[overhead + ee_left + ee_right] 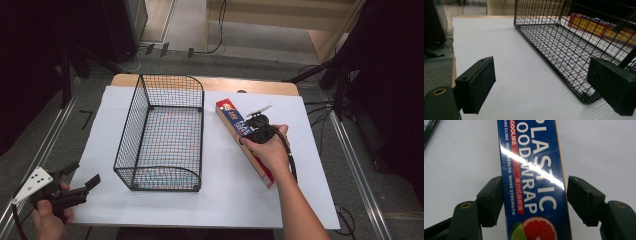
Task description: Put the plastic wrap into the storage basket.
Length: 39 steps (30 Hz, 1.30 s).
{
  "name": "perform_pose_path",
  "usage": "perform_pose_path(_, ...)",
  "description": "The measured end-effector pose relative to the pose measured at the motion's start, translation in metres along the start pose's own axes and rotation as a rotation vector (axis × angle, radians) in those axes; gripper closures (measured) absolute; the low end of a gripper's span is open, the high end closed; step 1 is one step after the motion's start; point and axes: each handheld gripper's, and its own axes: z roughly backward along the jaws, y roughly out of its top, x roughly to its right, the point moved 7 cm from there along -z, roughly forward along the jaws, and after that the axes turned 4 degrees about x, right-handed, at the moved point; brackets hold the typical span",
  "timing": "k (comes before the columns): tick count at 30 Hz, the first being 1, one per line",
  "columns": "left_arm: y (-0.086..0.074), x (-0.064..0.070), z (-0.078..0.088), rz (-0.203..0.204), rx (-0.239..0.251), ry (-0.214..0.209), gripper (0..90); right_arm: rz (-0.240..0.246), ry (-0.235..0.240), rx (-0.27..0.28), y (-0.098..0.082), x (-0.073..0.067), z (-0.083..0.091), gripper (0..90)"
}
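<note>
Blue cardboard printed with white "PLASTIC FOOD WRAP" lettering marks the plastic food wrap box [534, 180], a long narrow carton with red ends and a citrus picture. It lies flat on the white sheet [225, 200] that covers the wooden table [250, 85], slanting from the far middle toward the near right, just to the right of the black wire basket [162, 132] and apart from it.

The right gripper [257, 127] is held over the middle of the box, the person's right hand [270, 150] wrapped round its body. In the right gripper view its two black jaws straddle the carton: the left pad sits against the box's long edge or just beside it, while the right pad stands off the other edge with a sliver of white sheet between them. The jaws are therefore apart, not yet pinching the box, which rests on the sheet.

The left gripper [82, 177] waits at the near left corner of the sheet, held in the left hand [50, 215], well apart from the box. Its jaws stand wide apart with nothing between them; the left gripper view looks past them along the sheet to the basket's near corner, with the box's red and yellow side visible through the mesh.
</note>
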Motion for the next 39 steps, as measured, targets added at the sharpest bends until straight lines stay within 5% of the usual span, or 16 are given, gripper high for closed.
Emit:
perform_pose_path(23, -0.001, 0.002, -0.001, -0.002, -0.006, -0.007, 8.8, -0.040, -0.047, -0.128, 0.021, -0.007, -0.024, 34.1)
perform_pose_path(34, -0.002, 0.002, -0.001, -0.001, -0.010, -0.007, 8.8, 0.014, -0.043, -0.160, 0.022, -0.009, -0.023, 39.3)
perform_pose_path(39, -0.002, 0.002, -0.001, -0.001, -0.011, -0.007, 8.8, 0.001, -0.039, -0.182, 0.022, -0.008, -0.023, 38.2)
